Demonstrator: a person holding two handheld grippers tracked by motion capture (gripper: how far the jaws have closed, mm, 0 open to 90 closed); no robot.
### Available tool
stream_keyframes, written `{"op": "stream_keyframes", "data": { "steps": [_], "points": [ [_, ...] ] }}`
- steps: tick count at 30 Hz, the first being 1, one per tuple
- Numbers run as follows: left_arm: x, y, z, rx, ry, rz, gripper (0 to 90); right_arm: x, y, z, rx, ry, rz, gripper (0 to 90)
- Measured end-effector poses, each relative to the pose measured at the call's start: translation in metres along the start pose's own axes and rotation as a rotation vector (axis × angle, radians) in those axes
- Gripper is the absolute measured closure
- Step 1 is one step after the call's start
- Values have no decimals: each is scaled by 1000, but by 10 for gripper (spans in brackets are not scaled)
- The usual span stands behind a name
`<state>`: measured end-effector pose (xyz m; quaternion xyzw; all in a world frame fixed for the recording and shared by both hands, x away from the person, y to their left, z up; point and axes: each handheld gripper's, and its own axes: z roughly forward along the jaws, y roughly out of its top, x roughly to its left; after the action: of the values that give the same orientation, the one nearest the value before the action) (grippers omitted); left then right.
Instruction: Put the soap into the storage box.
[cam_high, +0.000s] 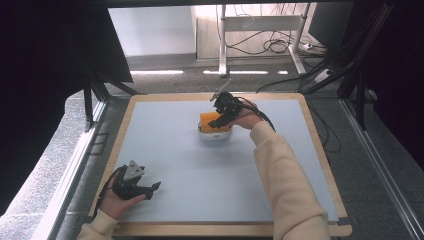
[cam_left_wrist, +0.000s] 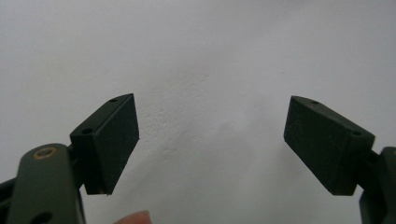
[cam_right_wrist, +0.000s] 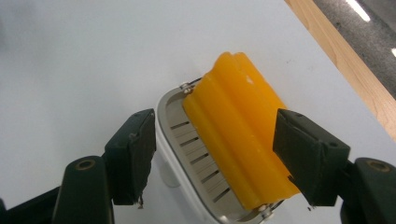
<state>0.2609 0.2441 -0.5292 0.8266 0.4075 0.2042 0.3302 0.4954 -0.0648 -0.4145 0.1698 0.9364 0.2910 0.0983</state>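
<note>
An orange ridged soap bar (cam_high: 209, 119) lies tilted on a white soap dish (cam_high: 215, 135) at the middle back of the table. My right gripper (cam_high: 223, 113) hovers over it, open. In the right gripper view the soap bar (cam_right_wrist: 238, 135) rests on the dish's slotted metal tray (cam_right_wrist: 194, 151); one jaw stands outside the dish's rim and the other beside the soap's far side, with my right gripper (cam_right_wrist: 217, 144) straddling both. My left gripper (cam_high: 150, 189) rests at the near left, held by a hand. Its jaws are wide apart over bare table, so my left gripper (cam_left_wrist: 212, 140) holds nothing.
The table top (cam_high: 200, 170) is a pale grey sheet with a wooden border (cam_right_wrist: 345, 60). Black frame posts (cam_high: 89, 102) stand at the table's sides. Beyond the far edge are desk legs (cam_high: 222, 37) and cables (cam_high: 272, 46) on the floor.
</note>
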Motion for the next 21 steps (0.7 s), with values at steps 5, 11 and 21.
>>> {"op": "stream_keyframes", "data": {
  "steps": [5,11,21],
  "points": [
    [0,0,0,-8,3,-5,179,12,-8,-8,-15,-9,16,296],
    [-1,0,-1,-11,7,-1,179,23,-22,-17,-38,-48,99,295],
    [-2,0,-1,-14,8,-1,179,51,-66,-37,-110,-70,175,287]
  ]
}}
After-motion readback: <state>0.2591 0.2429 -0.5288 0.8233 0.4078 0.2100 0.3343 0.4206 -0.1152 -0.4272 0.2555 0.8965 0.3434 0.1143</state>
